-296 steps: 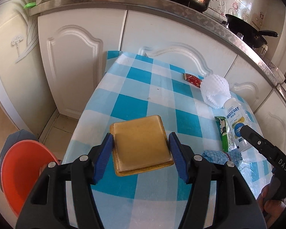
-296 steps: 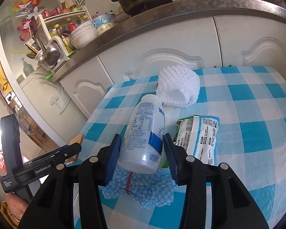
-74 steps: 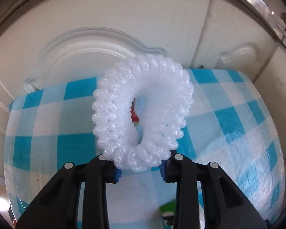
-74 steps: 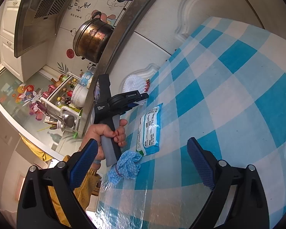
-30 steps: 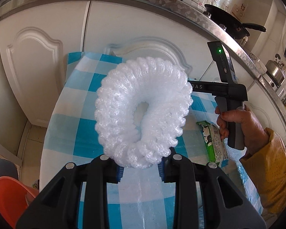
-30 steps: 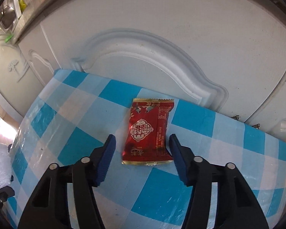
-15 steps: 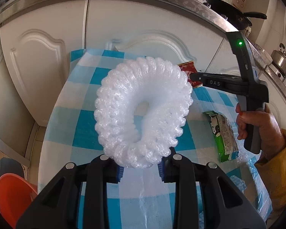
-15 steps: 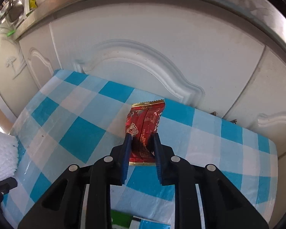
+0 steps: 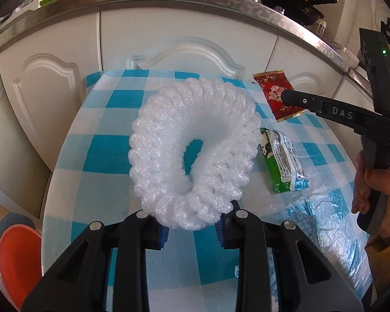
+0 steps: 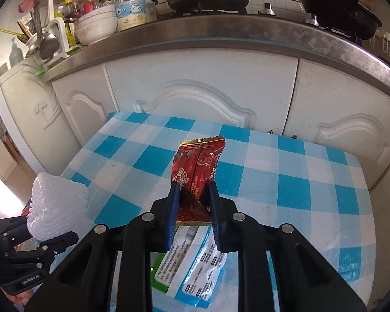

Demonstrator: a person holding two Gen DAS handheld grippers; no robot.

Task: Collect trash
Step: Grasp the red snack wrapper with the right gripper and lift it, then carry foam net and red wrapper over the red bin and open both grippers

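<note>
My left gripper (image 9: 192,230) is shut on the lower rim of a white foam net ring (image 9: 195,153), which stands upright above the blue-checked table (image 9: 104,150). The ring (image 10: 55,205) also shows at the left edge of the right wrist view, with the left gripper under it. My right gripper (image 10: 193,208) is shut on a red snack wrapper (image 10: 197,174), lifted off the cloth and sticking up between the blue pads. In the left wrist view that wrapper (image 9: 278,96) hangs from the right gripper's tip at the upper right.
A green and white packet (image 9: 282,160) lies on the table under the right gripper (image 10: 192,265). A blue cloth (image 9: 322,218) lies near the person's hand (image 9: 379,192). An orange bin (image 9: 18,257) stands on the floor at left. White cabinets (image 10: 195,85) and a cluttered counter lie behind.
The right gripper closed on the red wrapper and lifted it off the table, pulling back toward me. The left gripper shifted a little with the foam ring still held.
</note>
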